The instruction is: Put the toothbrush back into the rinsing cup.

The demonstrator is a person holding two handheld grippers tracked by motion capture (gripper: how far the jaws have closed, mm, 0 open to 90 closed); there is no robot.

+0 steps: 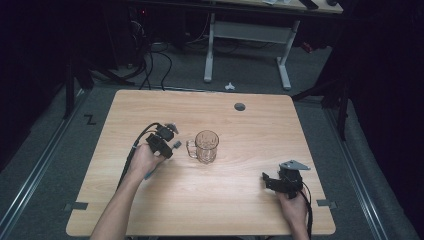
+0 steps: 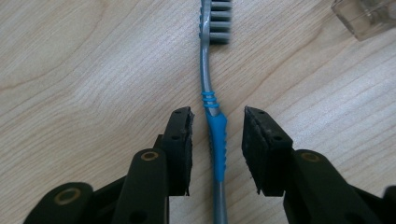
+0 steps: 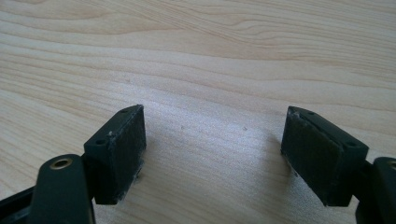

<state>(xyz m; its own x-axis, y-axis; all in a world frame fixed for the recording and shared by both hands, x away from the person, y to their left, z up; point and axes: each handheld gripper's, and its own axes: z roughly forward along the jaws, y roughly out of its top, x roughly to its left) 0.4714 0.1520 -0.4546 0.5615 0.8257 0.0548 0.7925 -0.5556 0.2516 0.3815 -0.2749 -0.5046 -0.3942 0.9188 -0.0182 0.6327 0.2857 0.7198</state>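
Our left gripper (image 2: 217,151) stands with its jaws parted around the blue grip of one toothbrush (image 2: 210,84), which lies flat on the table (image 2: 70,70); neither pad quite touches it. The brush head is cut off at the top edge, and the handle's end hides below the jaws. One glass mug (image 1: 206,146) stands just beside. Our right gripper (image 3: 215,154) gapes wide over bare wood, holding nothing.

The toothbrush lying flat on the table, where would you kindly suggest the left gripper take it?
Grip the toothbrush at its blue ribbed handle section, coming straight down from above. It lies flat, and the left gripper already straddles that waist with open jaws either side.
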